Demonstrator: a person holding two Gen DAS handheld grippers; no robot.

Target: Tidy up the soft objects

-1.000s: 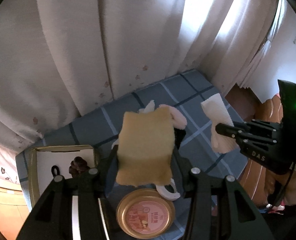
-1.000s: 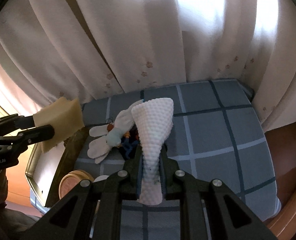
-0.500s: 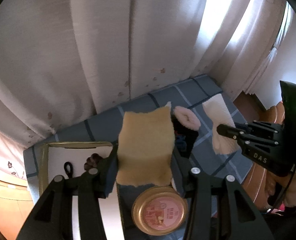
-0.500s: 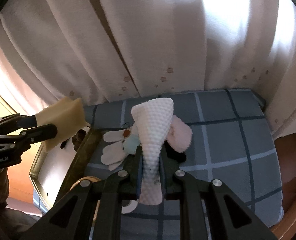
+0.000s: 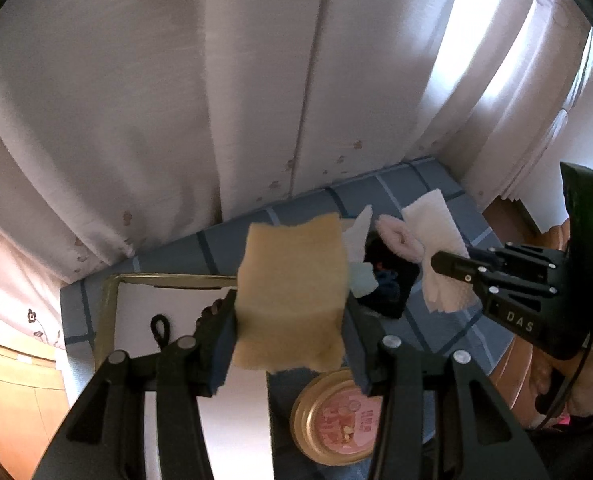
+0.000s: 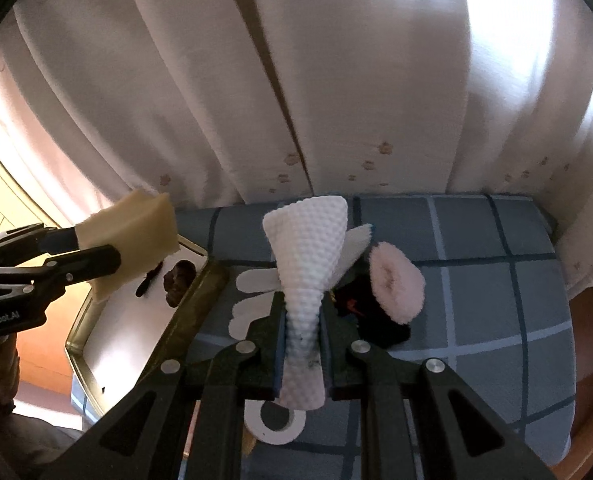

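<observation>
Yellow sponge (image 5: 290,296) fills the middle of my left wrist view, clamped on both sides by my left gripper (image 5: 288,322); it hangs in the air above the near edge of the gold-rimmed tray (image 5: 110,304), which sits at lower left of that frame. In the right wrist view the same sponge shows at left centre, over the tray's far corner.

My right gripper (image 6: 302,344) is closed on a white dimpled cloth (image 6: 306,256), pinched narrow between the fingers and flaring out above them, in the centre of that frame.

Just behind and to the right of the cloth, a pink fluffy ring (image 6: 396,282) rests on a dark bundle (image 6: 376,320) on the blue checked cushion (image 6: 476,280). A white glove (image 6: 252,292) lies flat to the left of my fingers, beside the tray.

Inside the tray, on its white floor, a black loop (image 5: 158,326) and a small brown clump (image 6: 178,276) lie near each other. A round gold-lidded tin (image 5: 334,418) sits low in the left view, right of the tray. Pale curtains (image 6: 296,80) fill the upper frame.
</observation>
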